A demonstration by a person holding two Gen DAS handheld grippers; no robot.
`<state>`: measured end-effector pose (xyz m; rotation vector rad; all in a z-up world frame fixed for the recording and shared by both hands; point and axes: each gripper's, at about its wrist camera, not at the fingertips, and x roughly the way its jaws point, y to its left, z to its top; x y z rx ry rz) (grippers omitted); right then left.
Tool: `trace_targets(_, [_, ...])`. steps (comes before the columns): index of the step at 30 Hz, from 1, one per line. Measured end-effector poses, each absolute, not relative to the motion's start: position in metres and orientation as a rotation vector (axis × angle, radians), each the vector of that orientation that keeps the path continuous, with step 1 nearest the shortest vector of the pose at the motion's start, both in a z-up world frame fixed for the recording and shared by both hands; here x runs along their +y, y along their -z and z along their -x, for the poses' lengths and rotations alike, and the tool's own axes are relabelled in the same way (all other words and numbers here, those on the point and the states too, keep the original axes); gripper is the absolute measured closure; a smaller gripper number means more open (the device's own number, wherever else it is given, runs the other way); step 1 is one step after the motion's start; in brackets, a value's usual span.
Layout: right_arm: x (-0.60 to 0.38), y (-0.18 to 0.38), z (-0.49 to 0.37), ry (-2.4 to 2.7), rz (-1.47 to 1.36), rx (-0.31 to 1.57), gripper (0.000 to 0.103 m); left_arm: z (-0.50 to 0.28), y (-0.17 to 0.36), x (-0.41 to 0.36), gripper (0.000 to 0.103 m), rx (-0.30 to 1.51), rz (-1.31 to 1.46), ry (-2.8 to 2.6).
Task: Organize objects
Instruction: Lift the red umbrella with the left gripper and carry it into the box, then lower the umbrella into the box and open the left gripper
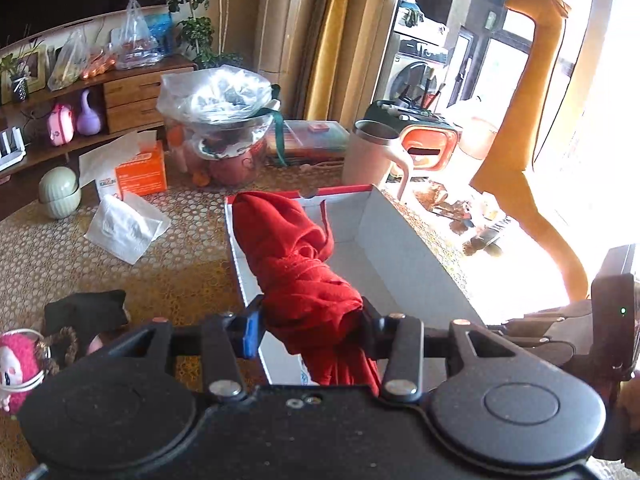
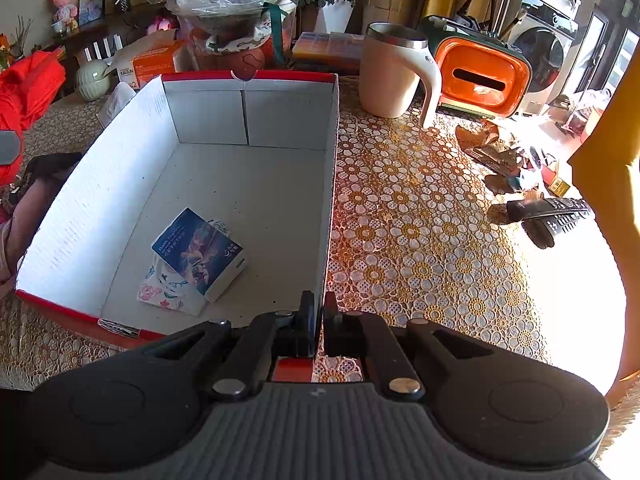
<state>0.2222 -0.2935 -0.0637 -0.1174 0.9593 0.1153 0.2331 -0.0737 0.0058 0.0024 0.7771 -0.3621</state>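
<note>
a: left gripper (image 1: 312, 320), over the table: jaws clamped on a bunched red cloth (image 1: 298, 264), which stands up between the fingers and hangs below them. the cloth sits above the near left part of the box (image 1: 404, 248), a shallow carton with white inside walls and a red rim.

b: and the right gripper (image 2: 319, 312)?

a: jaws closed on the box's right wall (image 2: 330, 184), near its front corner, one finger inside the wall, the other outside. the box rests on the lace-patterned tablecloth (image 2: 420, 240).

b: what lies in the box?

a: on the floor, toward the front: a small blue-printed packet (image 2: 200, 254) lying partly on a flowered tissue pack (image 2: 164, 292). the rest of the floor shows only specks.

b: around it?

a: from the right wrist view, a cream mug (image 2: 390, 76) with a steel rim stands just beyond the far right corner, an orange case (image 2: 482, 76) beside it. two remotes (image 2: 550, 214) lie well to the right in strong sun. from the left wrist view, an orange tissue box (image 1: 140, 172) and loose white tissues (image 1: 124, 228) lie left of the box, a black cloth (image 1: 86, 312) and a pink plush toy (image 1: 18, 368) nearer the gripper. a bag-covered bowl (image 1: 218, 136) stands behind.
</note>
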Motion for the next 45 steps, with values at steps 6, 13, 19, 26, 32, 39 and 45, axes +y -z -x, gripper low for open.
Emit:
trace_targets(6, [-0.298, 0.063, -0.221, -0.133, 0.094, 0.954, 0.099, -0.259, 0.012, -0.112, 0.059, 0.817, -0.063, 0.391])
trace_targets(13, [-0.302, 0.064, -0.222, -0.148, 0.074, 0.955, 0.098, -0.284, 0.035, -0.143, 0.059, 0.872, -0.108, 0.416])
trace_targets(19, [-0.304, 0.065, -0.221, -0.156, 0.064, 0.957, 0.098, -0.303, 0.056, -0.168, 0.059, 0.927, -0.138, 0.425])
trace_targets(26, [-0.306, 0.066, -0.221, -0.159, 0.055, 0.960, 0.098, -0.312, 0.084, -0.190, 0.059, 0.999, -0.172, 0.465])
trace_targets(32, [-0.306, 0.066, -0.220, -0.161, 0.058, 0.960, 0.098, -0.321, 0.100, -0.196, 0.058, 1.059, -0.200, 0.463])
trace_targets(39, [-0.305, 0.066, -0.220, -0.159, 0.055, 0.960, 0.098, -0.324, 0.106, -0.193, 0.050, 1.101, -0.184, 0.466])
trace_targets(45, [-0.305, 0.067, -0.220, -0.156, 0.057, 0.960, 0.098, -0.320, 0.099, -0.188, 0.032, 1.070, -0.185, 0.457])
